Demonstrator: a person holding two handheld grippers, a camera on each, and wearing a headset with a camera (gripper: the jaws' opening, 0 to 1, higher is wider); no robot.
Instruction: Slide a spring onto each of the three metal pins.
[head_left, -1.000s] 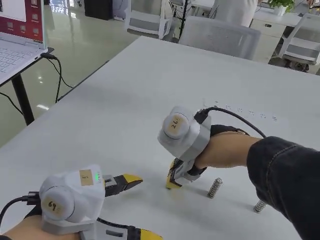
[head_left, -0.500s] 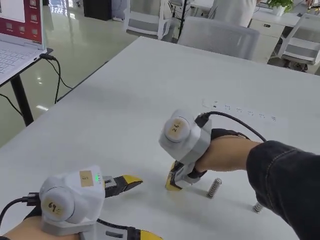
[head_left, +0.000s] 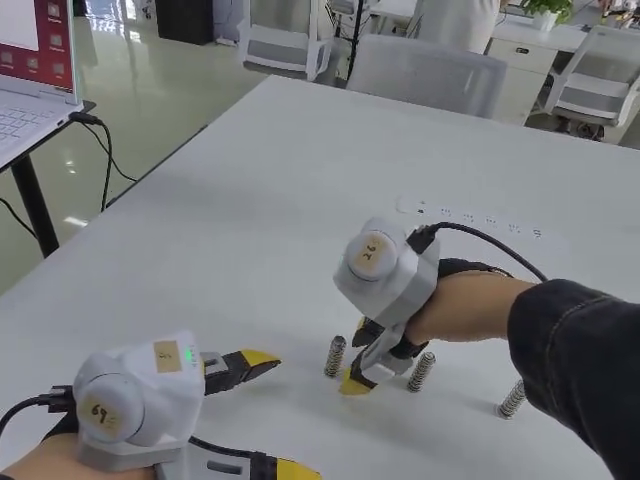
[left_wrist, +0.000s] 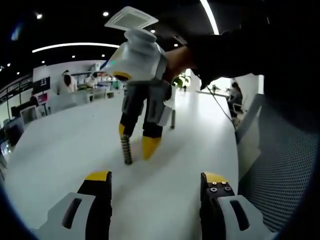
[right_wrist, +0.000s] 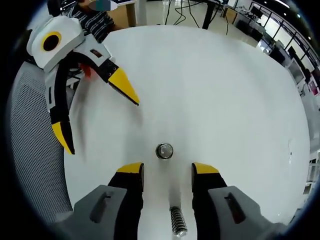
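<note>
Office chairs (head_left: 430, 65) line the far edge of a white tabletop (head_left: 250, 200). I take the right hand-held gripper (head_left: 358, 368) as the marker. A laptop (head_left: 30, 60) stands well off to its left, beyond the tabletop's edge.

Also left of the marker, and nearer the person, is the left hand-held gripper (head_left: 278, 412). It is held low, its jaws are wide apart with nothing between them, and its own view looks across at the marker.

Just left of the right hand-held gripper, close beside its yellow tip, the left spring (head_left: 335, 357) stands upright. The right hand-held gripper itself points down at the tabletop, jaws parted and holding nothing. In its own view that spring appears end-on just ahead of the tips, outside their gap.

Just right of the marker stands the middle spring (head_left: 421, 370), upright beneath the hand. Further right and well apart from the marker, the right spring (head_left: 512, 398) stands beside a dark sleeve (head_left: 580, 350).

All three coils stand up unaided, so I judge that each sits on one of the pins. The pins are hidden inside the coils, so I cannot confirm it. The step in hand looks like the last one, letting go of the left spring. The next move calls for drawing the right hand-held gripper clear without brushing that coil, then checking that it has dropped fully down.
</note>
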